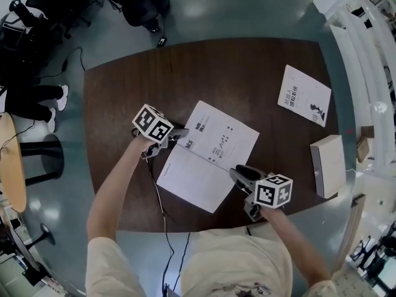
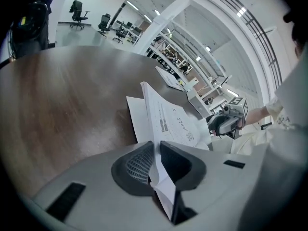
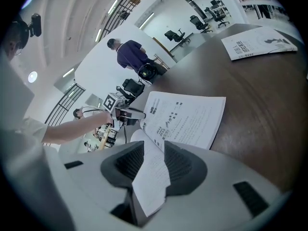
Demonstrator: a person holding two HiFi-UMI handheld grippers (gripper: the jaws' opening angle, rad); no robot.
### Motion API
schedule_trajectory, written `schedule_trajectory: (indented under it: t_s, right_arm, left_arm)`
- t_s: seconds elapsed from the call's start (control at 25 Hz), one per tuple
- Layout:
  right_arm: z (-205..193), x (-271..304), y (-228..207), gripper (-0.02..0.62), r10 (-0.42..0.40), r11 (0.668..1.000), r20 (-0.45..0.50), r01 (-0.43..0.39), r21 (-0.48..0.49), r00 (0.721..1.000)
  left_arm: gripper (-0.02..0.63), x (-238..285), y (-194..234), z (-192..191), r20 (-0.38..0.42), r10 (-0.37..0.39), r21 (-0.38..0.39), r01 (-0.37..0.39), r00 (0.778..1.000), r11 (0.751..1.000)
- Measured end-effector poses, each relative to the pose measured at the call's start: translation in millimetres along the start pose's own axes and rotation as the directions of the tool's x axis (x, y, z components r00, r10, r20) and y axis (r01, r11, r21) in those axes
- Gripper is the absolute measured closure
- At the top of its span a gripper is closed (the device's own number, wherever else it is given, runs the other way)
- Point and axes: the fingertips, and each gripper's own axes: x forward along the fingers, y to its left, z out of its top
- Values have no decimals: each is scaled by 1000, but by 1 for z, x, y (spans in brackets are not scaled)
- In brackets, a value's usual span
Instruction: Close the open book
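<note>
Paper sits right between my pads in both close views: the left claw (image 2: 155, 147) is pinched on a thin edge of the open book (image 1: 207, 156), and the right claw (image 3: 155, 146) is closed on a curling sheet of it, though that bite looks looser to me. From above, the book lies spread near the front middle of the surface (image 1: 124, 98), with my two claws at opposite ends of its fold. My worry is the paper itself. If one hand swings over faster than the other, the leaf could crease or tear along the fold. If the right bite is as slack as it seems, the sheet may slip out midway and flop open. The dark top looks smooth, so the whole book might skate instead of folding. The other booklet (image 1: 304, 95) and the white box (image 1: 328, 166) lie well apart, no hazard.
</note>
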Motion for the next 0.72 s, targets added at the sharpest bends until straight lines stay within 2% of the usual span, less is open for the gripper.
schedule_trajectory:
  t_s: [0.2,0.32,0.44,0.6,0.72]
  right_arm:
    - [1,0,1,462,-4,1000,-7,4,-12,1000]
    - [0,-3,6,462,-6,1000,-2,6,-9,1000]
    - [-4,-8,11,462,-5,1000,2,5,-7,1000]
    - [-12,-15,16,462,0,1000,5,0,4,1000]
    - [-19,-20,20,462,2,1000,-5,-2,1,1000]
  left_arm:
    - [555,-10,-10,-1,69,31,110,-39,997,993]
    - [558,-19,-20,-6,120,35,201,-59,992,978]
    - [558,-31,-32,-14,171,3,282,-52,985,958]
    - [552,-42,-44,-27,195,-54,308,-9,979,951]
    - [549,-47,-50,-36,184,-67,330,2,981,944]
